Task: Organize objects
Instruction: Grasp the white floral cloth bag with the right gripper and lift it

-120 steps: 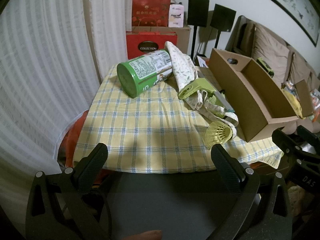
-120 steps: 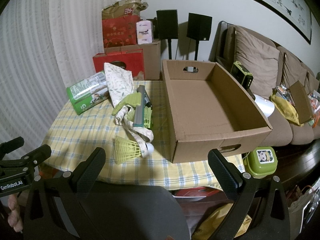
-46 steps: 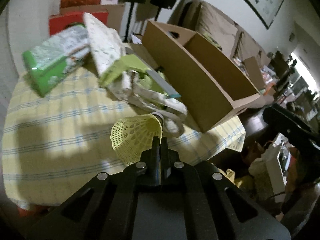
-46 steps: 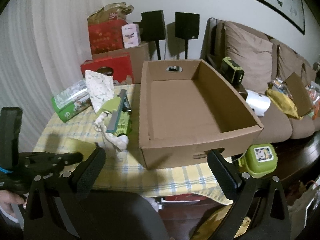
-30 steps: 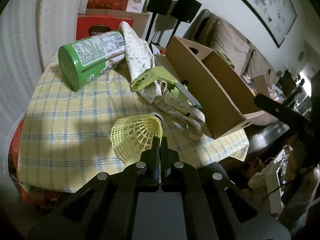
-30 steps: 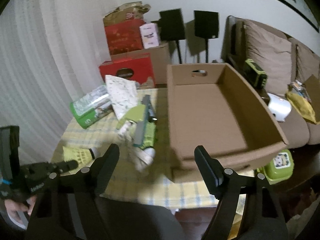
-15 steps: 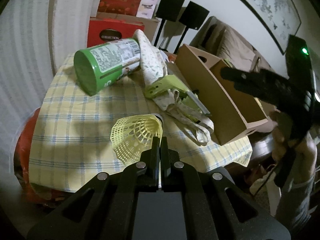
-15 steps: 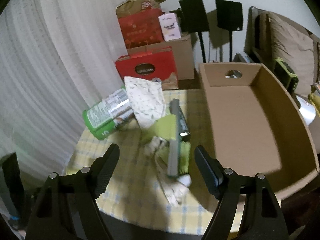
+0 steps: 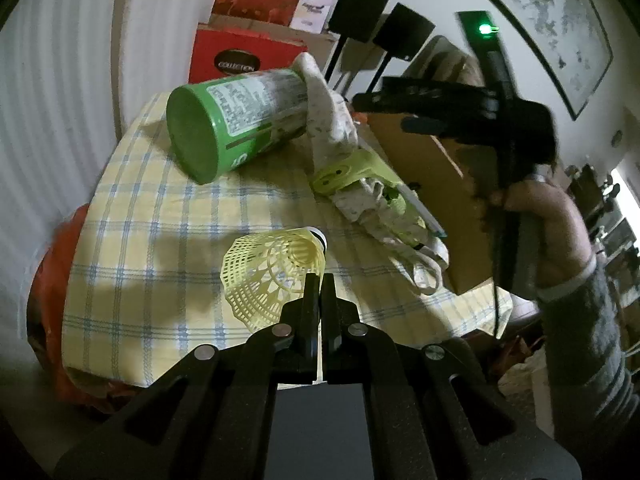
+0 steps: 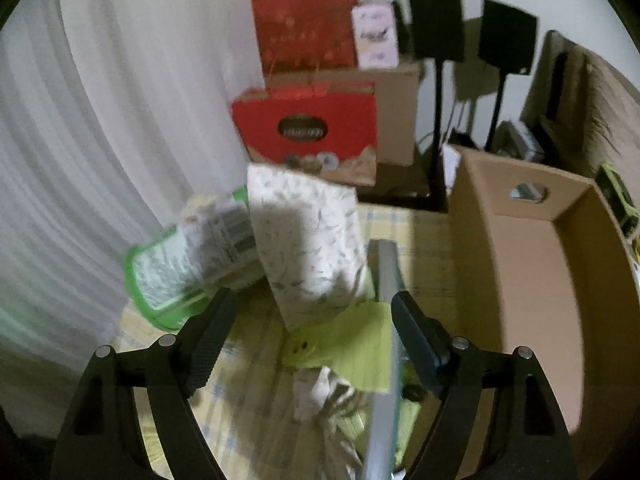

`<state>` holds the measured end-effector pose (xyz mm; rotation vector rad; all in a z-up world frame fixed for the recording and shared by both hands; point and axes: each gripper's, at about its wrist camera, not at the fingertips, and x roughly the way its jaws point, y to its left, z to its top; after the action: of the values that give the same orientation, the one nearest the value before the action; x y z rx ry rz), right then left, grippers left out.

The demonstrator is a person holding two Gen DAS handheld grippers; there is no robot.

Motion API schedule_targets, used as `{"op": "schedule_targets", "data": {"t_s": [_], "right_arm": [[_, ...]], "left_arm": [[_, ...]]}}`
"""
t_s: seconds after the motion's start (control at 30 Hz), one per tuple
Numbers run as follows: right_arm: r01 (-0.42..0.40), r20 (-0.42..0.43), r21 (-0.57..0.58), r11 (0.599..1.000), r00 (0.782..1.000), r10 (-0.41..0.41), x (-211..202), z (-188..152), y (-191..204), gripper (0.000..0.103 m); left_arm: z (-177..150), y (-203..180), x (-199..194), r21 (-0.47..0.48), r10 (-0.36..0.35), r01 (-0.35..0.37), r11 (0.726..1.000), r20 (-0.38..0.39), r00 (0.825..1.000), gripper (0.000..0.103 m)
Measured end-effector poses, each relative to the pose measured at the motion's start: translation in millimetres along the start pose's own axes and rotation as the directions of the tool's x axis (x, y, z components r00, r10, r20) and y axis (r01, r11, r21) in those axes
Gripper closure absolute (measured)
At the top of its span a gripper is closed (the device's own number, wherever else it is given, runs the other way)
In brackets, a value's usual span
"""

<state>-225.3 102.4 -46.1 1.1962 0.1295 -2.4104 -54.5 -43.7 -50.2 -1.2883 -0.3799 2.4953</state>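
My left gripper (image 9: 319,280) is shut on the skirt of a yellow plastic shuttlecock (image 9: 272,270) and holds it above the checked tablecloth (image 9: 168,220). My right gripper (image 10: 312,312) is open, low over the pile of a leaf-print cloth bag (image 10: 308,240), a lime green holder (image 10: 352,340) and a grey bar (image 10: 386,320). It shows from outside in the left wrist view (image 9: 380,100), over the bag (image 9: 328,112). A green can (image 9: 236,120) lies on its side; it also shows in the right wrist view (image 10: 192,256). An open cardboard box (image 10: 532,264) stands to the right.
Red gift boxes (image 10: 308,132) and a cardboard carton are stacked behind the table by a white curtain (image 10: 100,140). Two black speakers on stands (image 10: 436,20) and a sofa are at the back right. An orange thing (image 9: 52,248) shows below the table's left edge.
The left gripper closed on the shuttlecock and lifted it off the table. The right gripper has moved forward and left, from the box side to low over the cloth bag pile.
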Motion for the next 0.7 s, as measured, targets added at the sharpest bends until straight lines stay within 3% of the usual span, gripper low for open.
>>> {"op": "schedule_targets", "data": {"t_s": [0.47,0.67,0.7], "right_arm": [[0.168,-0.093,-0.125,0.978,0.979,-0.18,76.1,-2.8,12.1,0.026],[0.21,-0.114,-0.17,0.963,0.966,-0.231,94.2,-5.2,10.8,0.052],[0.206,-0.114,-0.165,0.965,0.967,-0.226,93.9,-4.6,9.3,0.069]], "left_arm": [[2.9,16.5,11.6,-0.028,-0.016,0.015,0.999,-0.014,1.0,0.102],[-0.4,20.8,15.4,-0.044,-0.018,0.017,0.999,-0.026,1.0,0.102],[-0.5,20.7,15.6,-0.045,-0.019,0.018,0.999,-0.027,0.999,0.102]]}}
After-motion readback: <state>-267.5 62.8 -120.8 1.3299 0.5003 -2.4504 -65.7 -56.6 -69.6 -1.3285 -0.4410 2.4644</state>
